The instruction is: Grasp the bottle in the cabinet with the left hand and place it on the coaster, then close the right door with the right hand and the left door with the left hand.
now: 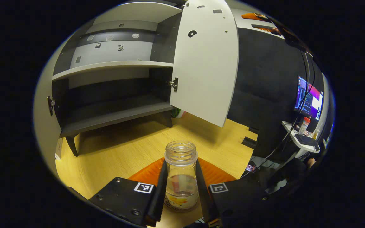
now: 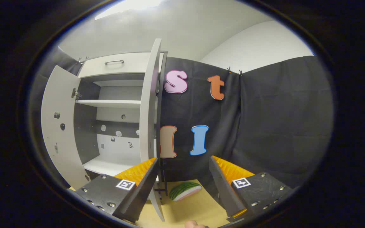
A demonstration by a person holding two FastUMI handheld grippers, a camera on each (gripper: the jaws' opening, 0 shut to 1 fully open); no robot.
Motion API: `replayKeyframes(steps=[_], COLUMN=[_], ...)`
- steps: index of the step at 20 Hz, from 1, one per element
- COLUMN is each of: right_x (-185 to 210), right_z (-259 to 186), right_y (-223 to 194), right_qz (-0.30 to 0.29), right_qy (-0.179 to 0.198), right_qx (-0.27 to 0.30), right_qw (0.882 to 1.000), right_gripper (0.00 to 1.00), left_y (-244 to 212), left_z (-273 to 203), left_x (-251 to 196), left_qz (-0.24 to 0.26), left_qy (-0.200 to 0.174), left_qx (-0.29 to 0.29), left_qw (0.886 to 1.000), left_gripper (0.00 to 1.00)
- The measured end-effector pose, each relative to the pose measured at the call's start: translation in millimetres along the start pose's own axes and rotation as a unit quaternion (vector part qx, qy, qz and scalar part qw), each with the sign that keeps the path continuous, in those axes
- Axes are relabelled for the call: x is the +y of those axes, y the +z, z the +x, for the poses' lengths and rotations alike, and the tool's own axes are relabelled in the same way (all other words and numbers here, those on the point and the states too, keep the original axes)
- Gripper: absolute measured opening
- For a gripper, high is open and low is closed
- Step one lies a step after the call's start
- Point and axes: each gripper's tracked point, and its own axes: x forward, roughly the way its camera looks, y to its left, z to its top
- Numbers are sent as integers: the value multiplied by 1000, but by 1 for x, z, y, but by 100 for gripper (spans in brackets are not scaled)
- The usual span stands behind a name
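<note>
Bottle point(image 1: 181, 175), uncapped, clamped between left tool point(image 1: 181, 202) fingers, its base on the coaster point(image 1: 169, 204) on the bench point(image 1: 112, 148). Label unreadable. Cabinet point(image 1: 112, 66) shelves bare, both doors open; right door point(image 2: 149, 126) edge-on near the released right tool point(image 2: 182, 190). Watermelon slice point(image 2: 185, 191) on bench.

Your left gripper point(image 1: 181, 190) is held low and level, pointing forward; its two fingers point(image 1: 159, 190) stand close together and press on either side of the bottle point(image 1: 181, 177), which is upright between them. Your right gripper point(image 2: 182, 186) is raised and pointing forward, its fingers point(image 2: 223, 186) spread wide apart with nothing between them. A fingertip point(image 2: 192, 224) of your hand shows at the lower edge of the right gripper view.
</note>
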Motion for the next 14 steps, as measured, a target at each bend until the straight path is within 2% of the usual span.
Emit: replayKeyframes(steps=[5,7,8,11,12,14], right_x=[2,1,1,2,1,2], right_z=[1,1,2,3,2,1], right_y=[-4,-8,-9,-13,-15,-18], right_qz=[0,0,1,5,4,4], right_qy=[4,5,5,6,6,7], right_qx=[3,8,9,13,16,19], right_qw=[1000,1000,1000,1000,1000,1000], right_gripper=[96,96,96,96,96,96], left_y=[-10,-12,-12,-12,-9,-4], left_z=[-7,-11,-12,-16,-18,-21], left_x=[-3,-5,-4,-6,-5,-6], left_qz=[-12,-7,-3,4,6,7], left_qy=[6,5,8,13,16,18], left_qx=[10,15,18,21,19,14], left_qw=[1000,1000,1000,1000,1000,1000], left_gripper=[56,67,64,70,77,79])
